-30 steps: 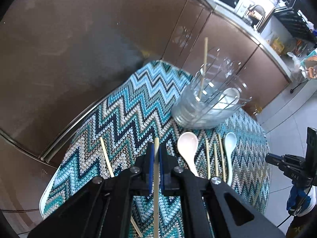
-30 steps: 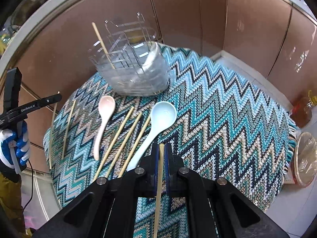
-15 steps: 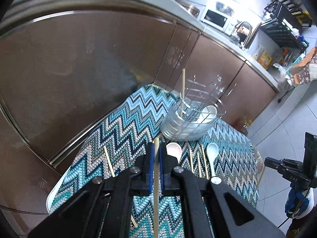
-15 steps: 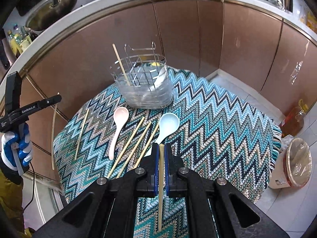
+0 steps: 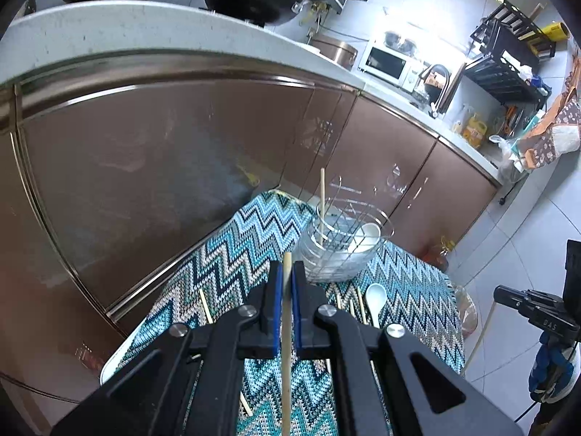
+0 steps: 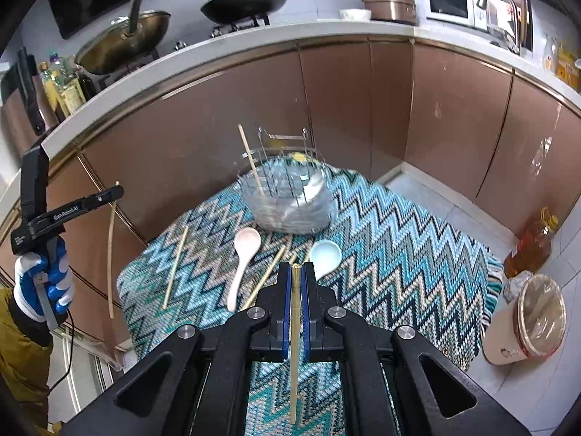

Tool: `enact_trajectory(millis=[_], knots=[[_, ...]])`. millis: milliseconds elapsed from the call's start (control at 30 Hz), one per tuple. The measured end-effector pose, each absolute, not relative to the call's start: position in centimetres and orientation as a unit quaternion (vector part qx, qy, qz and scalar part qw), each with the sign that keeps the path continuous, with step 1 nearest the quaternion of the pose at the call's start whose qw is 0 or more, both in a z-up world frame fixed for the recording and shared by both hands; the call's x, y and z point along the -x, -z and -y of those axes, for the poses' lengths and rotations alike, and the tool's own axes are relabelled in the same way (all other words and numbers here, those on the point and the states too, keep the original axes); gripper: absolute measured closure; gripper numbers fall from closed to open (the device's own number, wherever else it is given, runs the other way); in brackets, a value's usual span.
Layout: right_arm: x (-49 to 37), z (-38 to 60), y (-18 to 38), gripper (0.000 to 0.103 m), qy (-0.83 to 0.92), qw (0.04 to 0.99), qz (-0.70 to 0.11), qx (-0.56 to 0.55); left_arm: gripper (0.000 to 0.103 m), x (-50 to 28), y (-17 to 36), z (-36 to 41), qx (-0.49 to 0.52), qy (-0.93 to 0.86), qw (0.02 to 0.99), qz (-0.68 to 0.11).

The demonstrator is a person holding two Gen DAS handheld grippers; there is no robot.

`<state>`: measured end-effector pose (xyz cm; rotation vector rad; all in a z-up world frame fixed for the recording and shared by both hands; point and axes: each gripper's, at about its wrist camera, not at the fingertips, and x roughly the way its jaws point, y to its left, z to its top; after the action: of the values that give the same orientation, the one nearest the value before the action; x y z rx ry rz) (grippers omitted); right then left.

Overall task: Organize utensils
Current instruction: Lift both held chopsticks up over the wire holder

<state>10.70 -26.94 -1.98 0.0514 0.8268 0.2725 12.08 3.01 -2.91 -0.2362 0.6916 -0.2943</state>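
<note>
Right wrist view, left to right: left gripper (image 6: 118, 192) at the left edge, clenched on a chopstick (image 6: 110, 254) hanging clear of the mat; loose chopstick (image 6: 175, 268), pink spoon (image 6: 242, 258) and blue spoon (image 6: 325, 256) lying on the zigzag mat (image 6: 399, 254); right gripper (image 6: 297, 269), bottom centre, clamping another chopstick (image 6: 294, 345) lengthwise, probably for upright insertion into the wire holder (image 6: 288, 196) at centre

A pale chopstick (image 5: 287, 327) is pinched in each tool; pink spoon (image 6: 242, 254), blue spoon (image 6: 325, 254) lie before the holder (image 6: 290, 200)
</note>
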Motion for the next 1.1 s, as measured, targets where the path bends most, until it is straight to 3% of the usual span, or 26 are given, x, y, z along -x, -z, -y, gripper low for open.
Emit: enact_trajectory(millis=[567, 900, 1100], knots=[[-14.6, 26.4, -3.3, 0.098, -0.181, 0.932, -0.309, -0.055, 0.099, -15.4, -2.1, 1.1, 0.123, 0.173, 0.942, -0.261], [-19.7, 25.3, -5.8, 0.098, -0.196, 0.958, -0.198, -0.068, 0.099, -20.5, -5.1, 5.1, 0.150, 0.172, 0.962, -0.148], [-23.2, 24.4, -5.3, 0.098, -0.168, 0.975, -0.131, -0.058, 0.099, -24.6, -4.1, 7.8, 0.166, 0.159, 0.967, -0.111]])
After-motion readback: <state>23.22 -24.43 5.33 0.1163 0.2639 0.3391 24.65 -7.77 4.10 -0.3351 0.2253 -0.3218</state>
